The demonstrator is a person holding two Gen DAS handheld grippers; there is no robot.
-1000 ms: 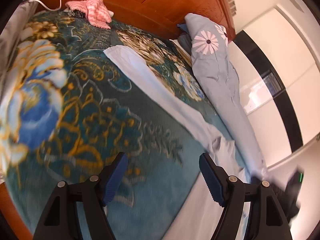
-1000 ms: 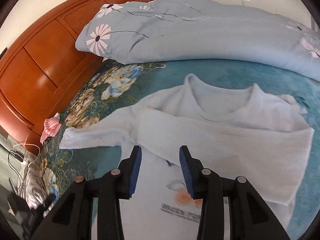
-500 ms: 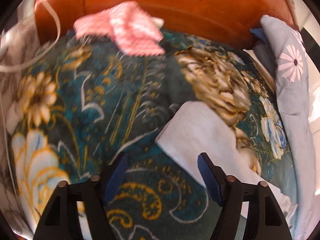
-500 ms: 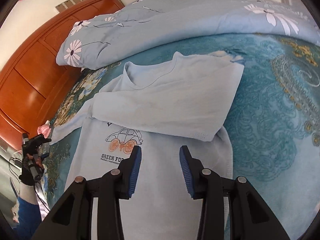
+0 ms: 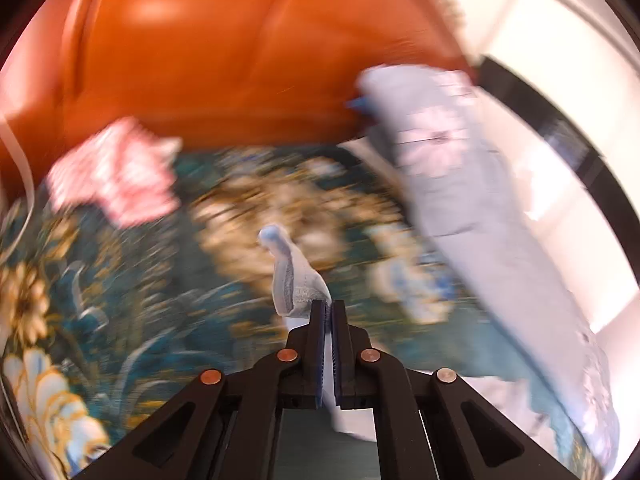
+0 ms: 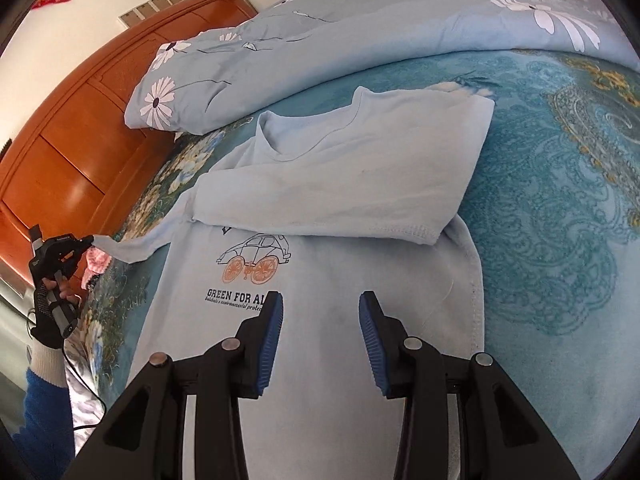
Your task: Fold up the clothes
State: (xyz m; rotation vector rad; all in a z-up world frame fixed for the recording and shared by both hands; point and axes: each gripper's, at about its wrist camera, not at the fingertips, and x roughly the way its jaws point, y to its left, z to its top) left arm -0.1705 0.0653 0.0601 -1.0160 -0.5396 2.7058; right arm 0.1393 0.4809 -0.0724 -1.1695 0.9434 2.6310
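Note:
A light blue T-shirt (image 6: 320, 280) with a car print lies face up on the teal floral bedspread (image 6: 560, 220). Its right side and sleeve are folded over the chest. My left gripper (image 5: 329, 308) is shut on the end of the other sleeve (image 5: 292, 276) and holds it lifted off the bed; it also shows in the right wrist view (image 6: 86, 240) at the far left, with the sleeve (image 6: 132, 246) stretched out. My right gripper (image 6: 320, 320) is open and empty above the shirt's lower front.
A light blue daisy-print duvet (image 6: 340, 40) is bunched along the far side of the bed. An orange wooden headboard (image 5: 240, 48) stands at the bed's head. A pink knitted item (image 5: 116, 168) lies near the headboard. A cable runs by the bed's left edge.
My left gripper went to the sleeve end, shut on it and lifted it. My right gripper pulled back toward the shirt's hem and stayed open.

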